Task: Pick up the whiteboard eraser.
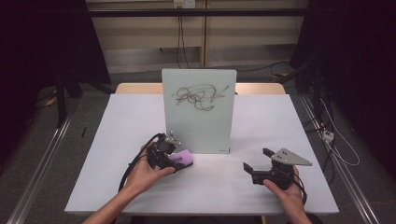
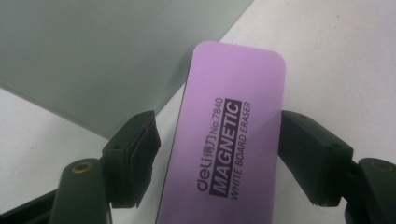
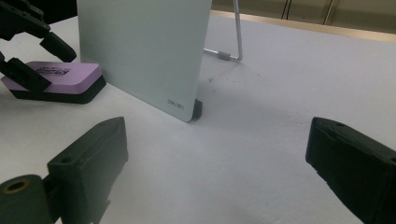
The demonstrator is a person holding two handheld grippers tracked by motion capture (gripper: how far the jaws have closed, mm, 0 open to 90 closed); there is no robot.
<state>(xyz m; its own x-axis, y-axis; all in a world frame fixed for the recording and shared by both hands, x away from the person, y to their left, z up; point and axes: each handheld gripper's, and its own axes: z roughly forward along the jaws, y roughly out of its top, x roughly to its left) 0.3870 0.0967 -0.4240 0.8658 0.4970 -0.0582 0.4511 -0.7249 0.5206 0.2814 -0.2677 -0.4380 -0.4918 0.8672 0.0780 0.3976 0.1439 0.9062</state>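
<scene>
A purple magnetic whiteboard eraser with a black felt base lies flat on the white table, at the foot of a small upright whiteboard. Black scribbles cover the board's upper part. My left gripper is open and straddles the eraser; its right jaw is at the eraser's edge and the left jaw stands a little off it. My right gripper is open and holds nothing, low over the table to the right of the board.
The board leans on a wire stand behind it. The white table has bare surface around both hands. Cables and dark stands crowd the floor beyond the table's far edge.
</scene>
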